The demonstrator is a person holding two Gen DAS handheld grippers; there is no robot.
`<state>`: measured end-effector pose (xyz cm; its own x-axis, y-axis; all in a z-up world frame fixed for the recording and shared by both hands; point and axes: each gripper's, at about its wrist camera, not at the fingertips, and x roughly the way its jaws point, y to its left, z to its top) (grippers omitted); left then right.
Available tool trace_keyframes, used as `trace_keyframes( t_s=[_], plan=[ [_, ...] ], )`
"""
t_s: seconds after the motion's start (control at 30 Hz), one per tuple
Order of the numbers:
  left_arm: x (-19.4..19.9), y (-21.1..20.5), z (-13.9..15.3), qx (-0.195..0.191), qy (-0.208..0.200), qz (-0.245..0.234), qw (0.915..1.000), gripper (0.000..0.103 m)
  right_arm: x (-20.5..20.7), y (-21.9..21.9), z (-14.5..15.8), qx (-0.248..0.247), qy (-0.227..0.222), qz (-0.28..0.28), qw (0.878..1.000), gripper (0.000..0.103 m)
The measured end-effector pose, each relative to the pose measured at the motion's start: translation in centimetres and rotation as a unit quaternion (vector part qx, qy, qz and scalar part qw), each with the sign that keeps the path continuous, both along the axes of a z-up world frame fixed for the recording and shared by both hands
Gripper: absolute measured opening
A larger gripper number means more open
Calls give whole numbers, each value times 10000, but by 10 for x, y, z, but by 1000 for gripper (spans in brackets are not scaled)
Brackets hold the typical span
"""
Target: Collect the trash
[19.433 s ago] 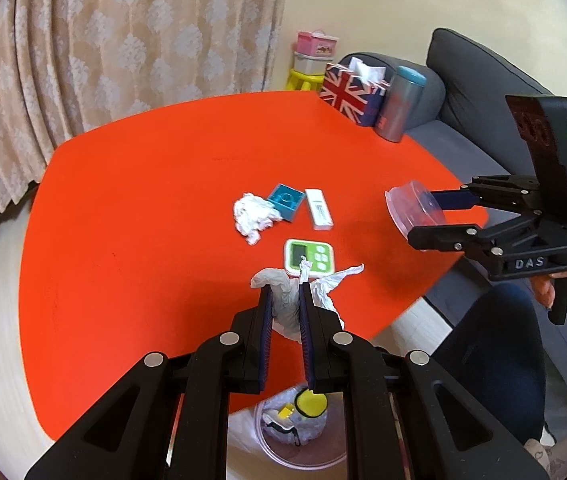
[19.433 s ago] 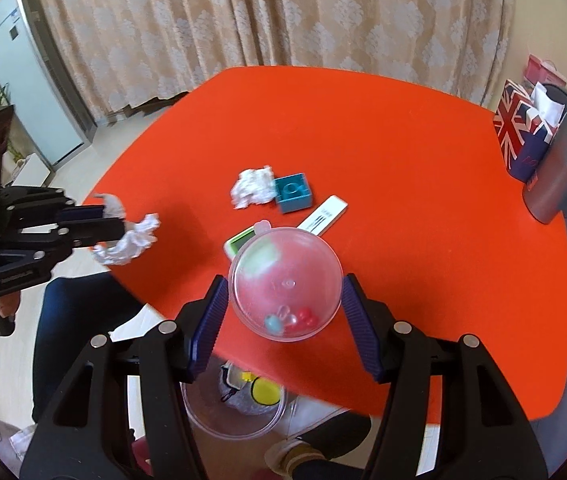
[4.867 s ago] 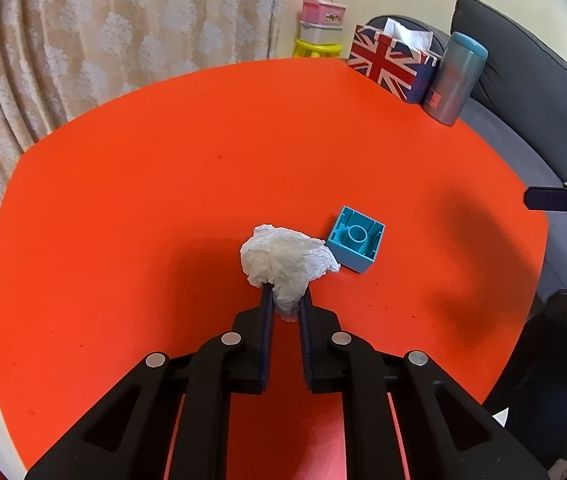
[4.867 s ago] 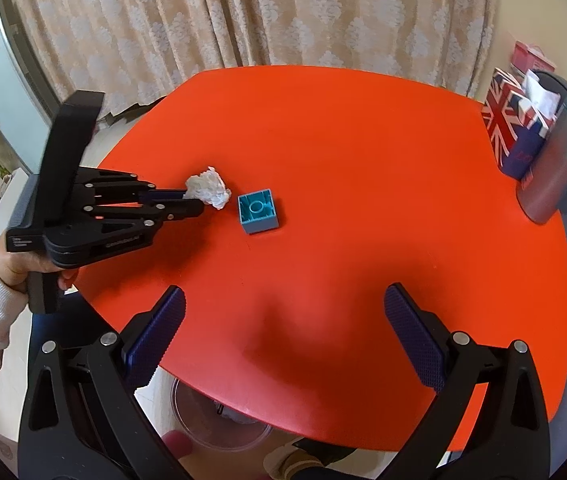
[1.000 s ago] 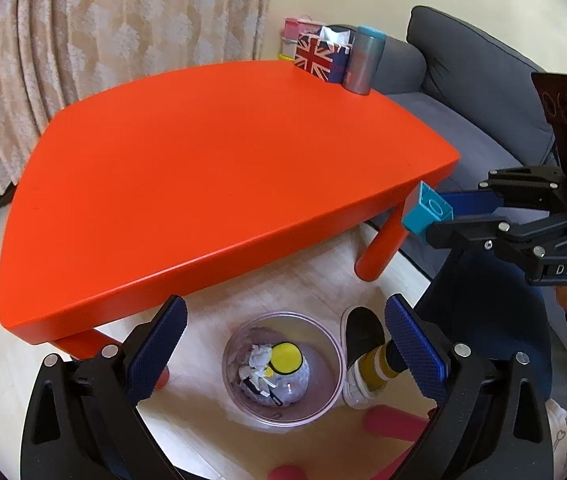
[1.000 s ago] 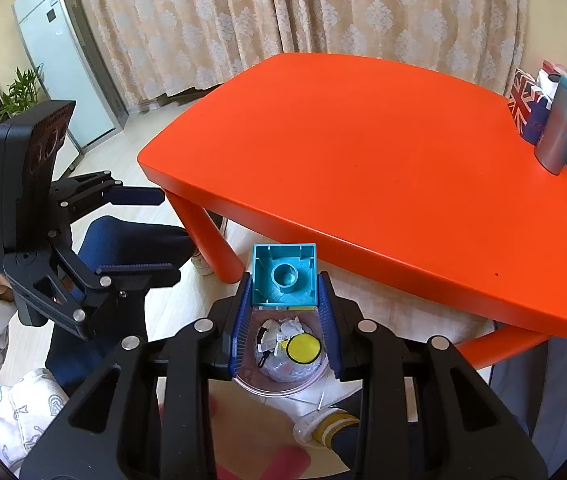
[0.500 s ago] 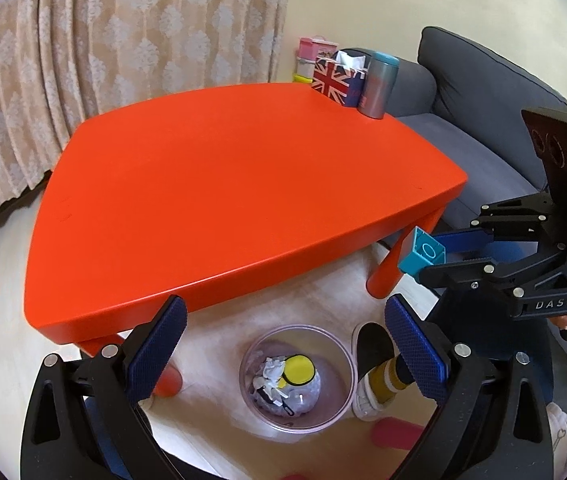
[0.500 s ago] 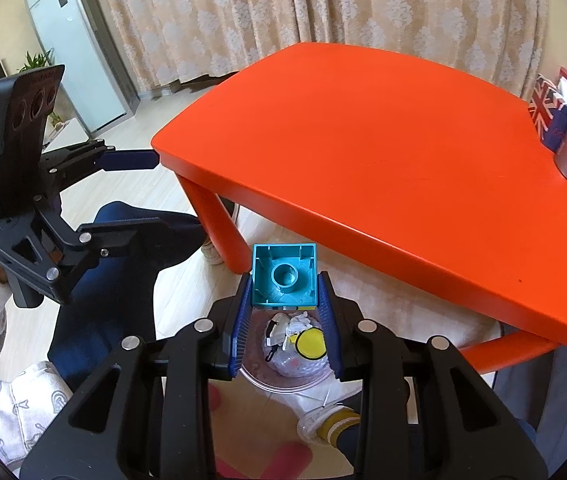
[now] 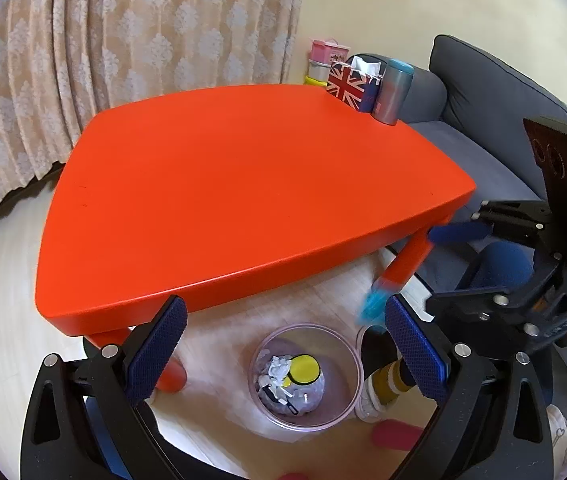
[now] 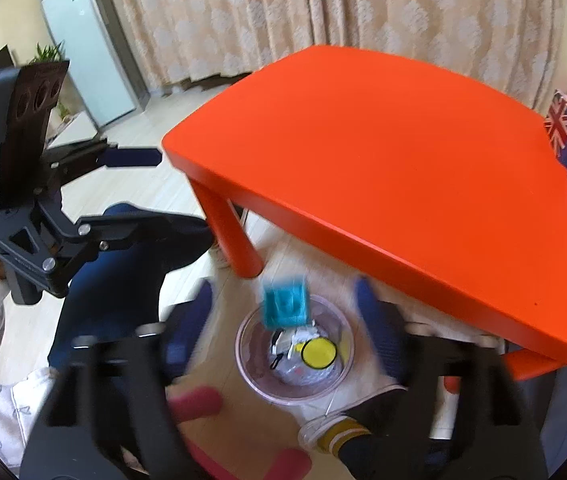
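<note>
Left of the clear bin [image 10: 293, 390], the left gripper [image 10: 131, 196] hangs spread and empty. Above the bin's rim, the teal toy block [image 10: 285, 306] is blurred in mid-air between the jaws of the right gripper [image 10: 283, 304], which have just been opening.

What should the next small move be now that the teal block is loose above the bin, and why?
Probably just hold the right tongs open and steady over the clear round plastic bin until the teal square toy block lands. Their jaws have just been opening, the blurred block hangs free between them touching neither pad, and the orange table top shows no trash left. The left tongs are open and empty.
</note>
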<state>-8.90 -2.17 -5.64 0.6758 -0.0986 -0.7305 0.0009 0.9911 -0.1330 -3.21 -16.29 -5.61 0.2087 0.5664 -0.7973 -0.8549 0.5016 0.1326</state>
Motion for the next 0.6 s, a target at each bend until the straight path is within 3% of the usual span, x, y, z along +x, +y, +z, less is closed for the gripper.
trace_keyframes(
  t_s=[0.07, 0.2, 0.6],
  plan=[
    [1, -1, 0, 9, 6, 4, 10000, 95, 2, -3, 0, -3, -34, -100, 9999, 93],
    [1, -2, -1, 5, 13, -20, 10000, 95, 1, -5, 0, -64, -66, -206, 9997, 97],
    [4, -6, 1, 46, 10, -98, 9999, 95, 7, -15, 6, -32, -143, -614, 9980, 99]
  ],
)
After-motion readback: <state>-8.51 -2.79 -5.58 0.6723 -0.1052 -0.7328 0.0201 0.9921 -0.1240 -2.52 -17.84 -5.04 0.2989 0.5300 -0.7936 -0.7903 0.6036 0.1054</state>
